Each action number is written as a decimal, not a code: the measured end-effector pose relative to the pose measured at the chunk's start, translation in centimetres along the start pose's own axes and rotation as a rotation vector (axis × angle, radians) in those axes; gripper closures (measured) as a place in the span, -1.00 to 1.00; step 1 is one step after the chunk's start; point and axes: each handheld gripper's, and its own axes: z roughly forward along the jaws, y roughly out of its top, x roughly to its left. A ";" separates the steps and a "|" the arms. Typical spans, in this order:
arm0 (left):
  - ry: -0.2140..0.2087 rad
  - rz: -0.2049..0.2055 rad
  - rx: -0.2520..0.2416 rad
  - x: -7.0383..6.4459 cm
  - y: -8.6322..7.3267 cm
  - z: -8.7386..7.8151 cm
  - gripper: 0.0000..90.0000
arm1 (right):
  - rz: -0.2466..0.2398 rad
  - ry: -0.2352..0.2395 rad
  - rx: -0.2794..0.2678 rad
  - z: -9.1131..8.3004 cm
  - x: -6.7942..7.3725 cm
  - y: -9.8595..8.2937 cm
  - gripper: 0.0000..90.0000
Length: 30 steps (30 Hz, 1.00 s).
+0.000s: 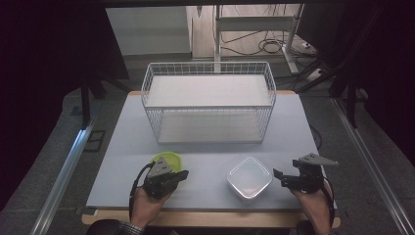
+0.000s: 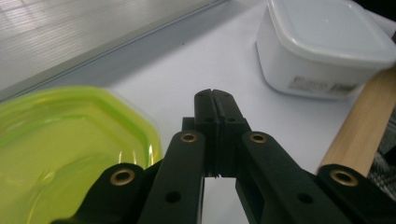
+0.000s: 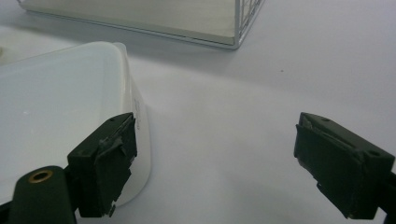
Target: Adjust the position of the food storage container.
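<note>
At the near edge of the desk, we hold our left claw clenched on nothing, just beside the green lid. Our right claw is released, jaws wide, close beside the white lidded container, which sits between both claws, before the wire basket.

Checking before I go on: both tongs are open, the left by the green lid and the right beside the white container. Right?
Not quite. The left tongs are shut, jaws pressed together with nothing between them, as the left gripper view shows. The rest holds: they sit by the green lid, and the right tongs are open beside the white container.
</note>
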 end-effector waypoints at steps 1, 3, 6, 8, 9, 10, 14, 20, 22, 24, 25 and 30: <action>0.004 -0.006 0.005 0.0 0.2 0.3 1.00 | 0.001 -0.002 -0.001 0.0 0.0 0.0 -0.70; 0.021 -0.009 0.017 0.1 0.7 1.0 1.00 | -0.001 -0.005 0.002 0.0 0.0 0.0 -0.70; 0.052 -0.009 0.030 0.4 1.2 1.5 1.00 | -0.002 -0.008 0.002 0.0 0.1 0.0 -0.70; 0.070 -0.017 0.034 0.7 1.4 1.6 1.00 | -0.001 -0.008 0.002 0.1 0.1 0.0 -0.70; 0.084 -0.017 0.042 0.9 1.5 1.7 1.00 | -0.001 -0.008 0.002 0.1 0.0 0.0 -0.70; 0.099 -0.012 0.057 1.0 1.5 1.9 1.00 | -0.002 -0.010 0.004 0.1 0.0 0.0 -0.69; 0.106 -0.025 0.084 1.4 1.2 2.2 1.00 | -0.003 -0.011 0.000 0.0 0.0 0.0 -0.68; 0.140 -0.012 0.108 1.5 1.2 1.9 1.00 | 0.001 -0.010 -0.005 -0.1 0.0 0.0 -0.67; 0.152 -0.016 0.114 1.8 1.1 1.7 1.00 | 0.003 -0.009 -0.005 -0.1 0.0 0.0 -0.67; 0.160 -0.023 0.117 2.2 1.0 1.5 1.00 | 0.003 -0.009 -0.005 -0.1 -0.1 0.0 -0.67; 0.175 -0.024 0.121 2.6 0.9 1.2 1.00 | 0.001 -0.008 -0.005 -0.1 0.0 0.0 -0.67; 0.195 -0.037 0.133 3.3 0.6 0.6 1.00 | -0.004 -0.007 -0.004 -0.1 0.0 0.0 -0.66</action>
